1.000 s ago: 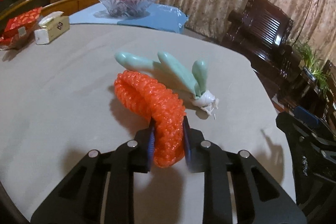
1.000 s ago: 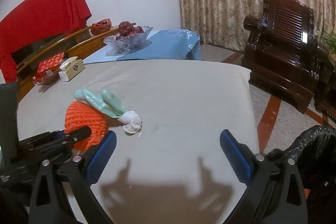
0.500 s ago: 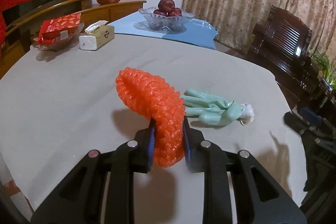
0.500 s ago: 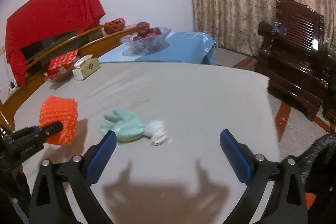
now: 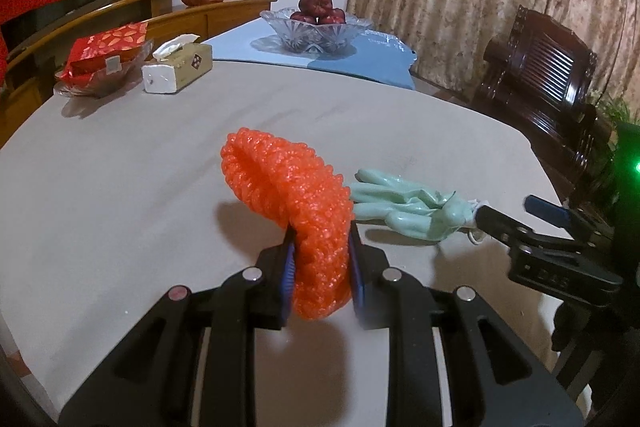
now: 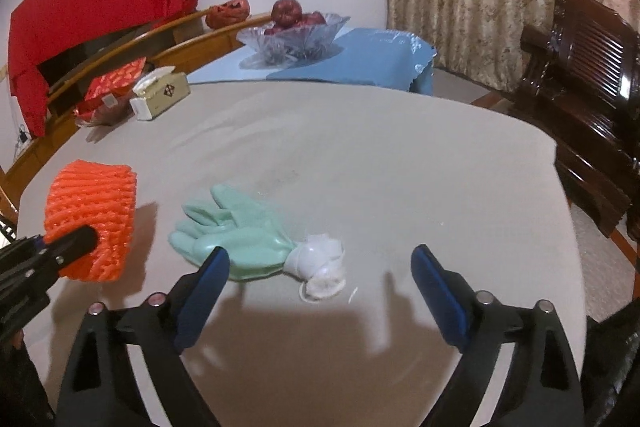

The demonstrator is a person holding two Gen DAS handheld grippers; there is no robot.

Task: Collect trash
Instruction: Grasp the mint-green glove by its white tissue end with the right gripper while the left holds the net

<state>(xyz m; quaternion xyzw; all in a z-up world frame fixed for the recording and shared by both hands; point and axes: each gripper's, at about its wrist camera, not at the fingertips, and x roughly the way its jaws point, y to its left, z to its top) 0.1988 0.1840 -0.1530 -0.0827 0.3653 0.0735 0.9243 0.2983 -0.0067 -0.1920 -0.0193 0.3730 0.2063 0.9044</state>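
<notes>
My left gripper (image 5: 322, 259) is shut on an orange foam fruit net (image 5: 296, 211) and holds it above the grey table (image 5: 120, 187). The net also shows at the left of the right wrist view (image 6: 92, 219). A pale green rubber glove (image 6: 236, 235) with a white crumpled cuff (image 6: 322, 267) lies flat on the table; it shows in the left wrist view (image 5: 408, 209) too. My right gripper (image 6: 320, 267) is open, its fingers on either side of the glove's cuff, just short of it. It also shows at the right of the left wrist view (image 5: 516, 215).
At the table's far side stand a tissue box (image 6: 160, 99), a dish with a red packet (image 6: 108, 95) and a glass bowl of red fruit (image 6: 292, 35) on a blue cloth. A dark wooden chair (image 6: 580, 87) stands to the right. A black bag (image 6: 616, 367) sits at the lower right.
My left gripper has lifted the orange net off the glove and drawn it left. My right gripper has moved in toward the glove, its fingers now flanking the cuff.
</notes>
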